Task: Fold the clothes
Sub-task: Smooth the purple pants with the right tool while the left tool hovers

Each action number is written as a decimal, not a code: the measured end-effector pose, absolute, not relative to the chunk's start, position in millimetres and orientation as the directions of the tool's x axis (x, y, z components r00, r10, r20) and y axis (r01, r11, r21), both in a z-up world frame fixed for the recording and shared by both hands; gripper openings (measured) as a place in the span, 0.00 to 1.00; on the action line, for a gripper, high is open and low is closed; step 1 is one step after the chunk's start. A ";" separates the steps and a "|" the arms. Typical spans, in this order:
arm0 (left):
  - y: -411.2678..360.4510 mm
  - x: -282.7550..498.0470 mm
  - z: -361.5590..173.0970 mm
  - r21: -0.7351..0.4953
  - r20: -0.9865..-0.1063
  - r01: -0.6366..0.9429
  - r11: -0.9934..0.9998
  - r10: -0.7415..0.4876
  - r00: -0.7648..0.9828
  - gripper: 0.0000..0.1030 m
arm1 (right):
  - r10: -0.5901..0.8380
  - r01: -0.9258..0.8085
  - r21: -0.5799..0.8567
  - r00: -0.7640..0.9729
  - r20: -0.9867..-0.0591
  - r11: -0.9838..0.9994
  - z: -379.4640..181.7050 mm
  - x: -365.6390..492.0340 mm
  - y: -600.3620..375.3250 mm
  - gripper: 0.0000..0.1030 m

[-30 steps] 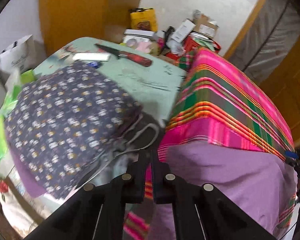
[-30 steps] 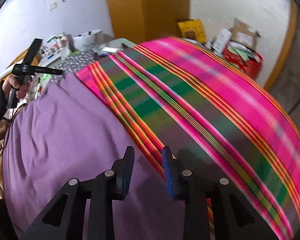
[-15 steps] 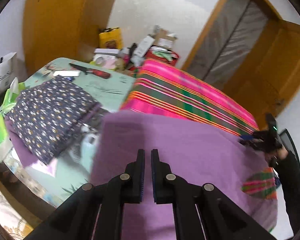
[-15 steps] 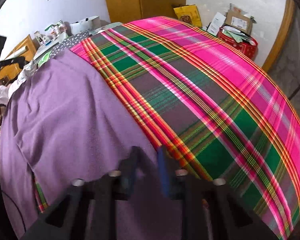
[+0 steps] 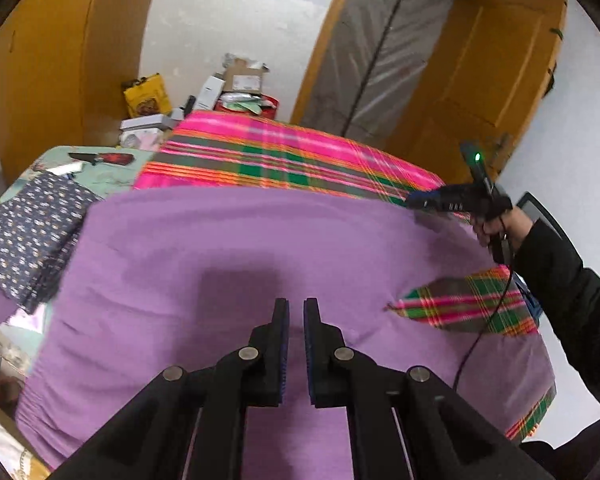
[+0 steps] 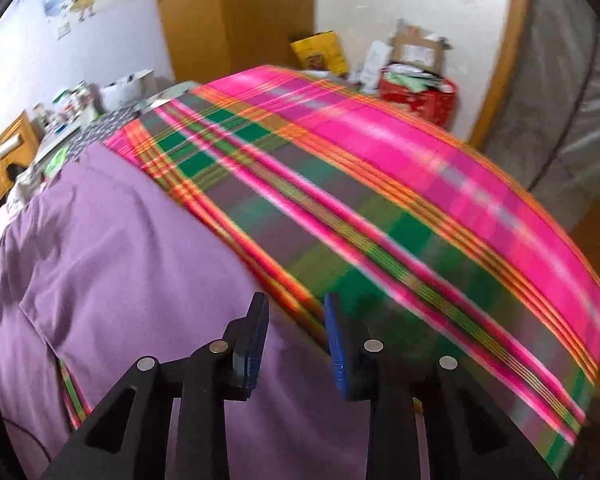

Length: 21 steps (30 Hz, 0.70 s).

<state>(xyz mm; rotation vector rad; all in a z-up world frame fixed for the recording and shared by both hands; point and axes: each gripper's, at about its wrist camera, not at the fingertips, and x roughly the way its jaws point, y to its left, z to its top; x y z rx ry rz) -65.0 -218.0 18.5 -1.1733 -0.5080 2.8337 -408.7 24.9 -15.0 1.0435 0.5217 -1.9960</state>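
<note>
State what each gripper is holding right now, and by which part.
Nothing is held. The left gripper and the right gripper are both opening above the purple cloth, with no fabric between the fingers.

light: bright, even | blur: right view smeared | edges: fisheye-bent, dark corners

Both tools are matte black plastic. The left gripper (image 5: 295,307) has two flat fingers faced with blue ribbed pads (image 5: 284,354), carried on angled linkage arms studded with round silver pivot pins (image 5: 248,353). The right gripper (image 6: 297,304) is built the same way, its blue pads (image 6: 337,350) brighter. Seen from the left wrist, its body carries a small green light (image 5: 477,156) and a thin black cable (image 5: 485,328). The person wears a black sleeve (image 5: 564,280).
</note>
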 end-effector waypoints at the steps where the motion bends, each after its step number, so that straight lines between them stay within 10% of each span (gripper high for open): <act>1: -212.9 -65.0 15.2 -0.320 -0.685 0.085 -0.944 0.169 -0.708 0.07 | -0.460 0.796 0.007 -0.343 -0.819 -0.606 -14.8 -410.6 33.8 0.29; 17: -192.5 -73.4 -16.4 -0.395 -0.716 0.139 -0.908 0.210 -0.665 0.07 | -0.406 0.767 0.000 -0.339 -0.849 -0.642 -39.7 -426.2 105.5 0.35; 21: -190.8 -73.9 -17.5 -0.397 -0.720 0.147 -0.906 0.208 -0.662 0.07 | -0.450 0.782 0.062 -0.291 -0.844 -0.620 -39.9 -428.9 109.8 0.11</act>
